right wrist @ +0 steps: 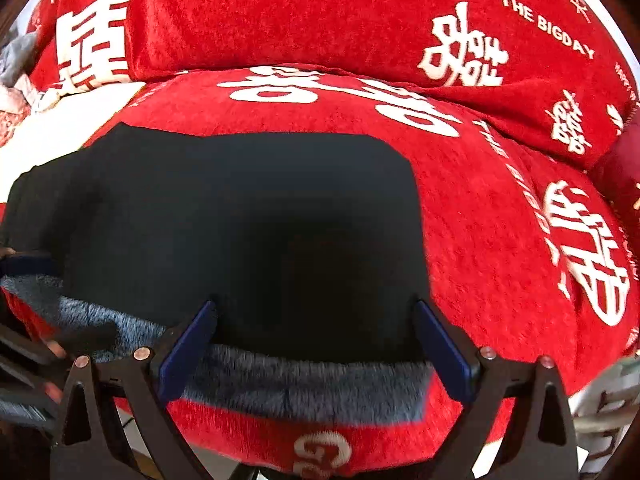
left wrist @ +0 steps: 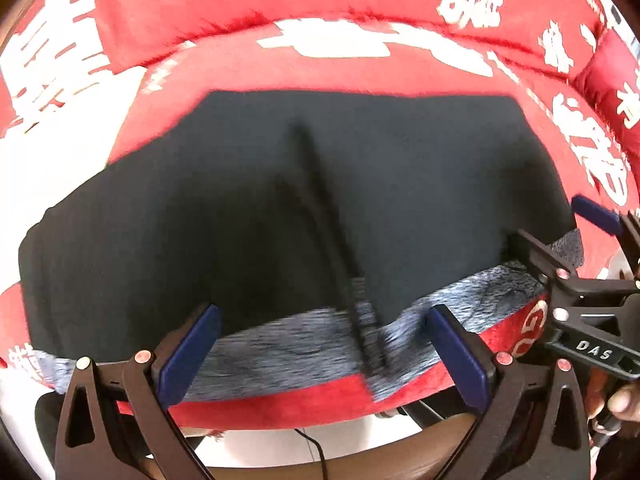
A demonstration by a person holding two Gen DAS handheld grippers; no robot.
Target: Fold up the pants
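Dark navy pants (left wrist: 248, 200) lie flat on a red sofa seat, with a grey fleecy lining (left wrist: 280, 340) showing along the near edge. A black drawstring (left wrist: 332, 240) runs down their middle. My left gripper (left wrist: 320, 344) is open, its blue pads either side of the near edge. My right gripper (right wrist: 316, 344) is open over the near right part of the pants (right wrist: 260, 232), above the fleecy edge (right wrist: 312, 388). The right gripper also shows at the right in the left wrist view (left wrist: 560, 228).
A red cover with white characters (right wrist: 500, 220) drapes the seat and the back cushions (right wrist: 320, 12). Crumpled light clothes (right wrist: 20, 76) lie at the far left. The seat's front edge (left wrist: 280, 404) drops off just below the pants.
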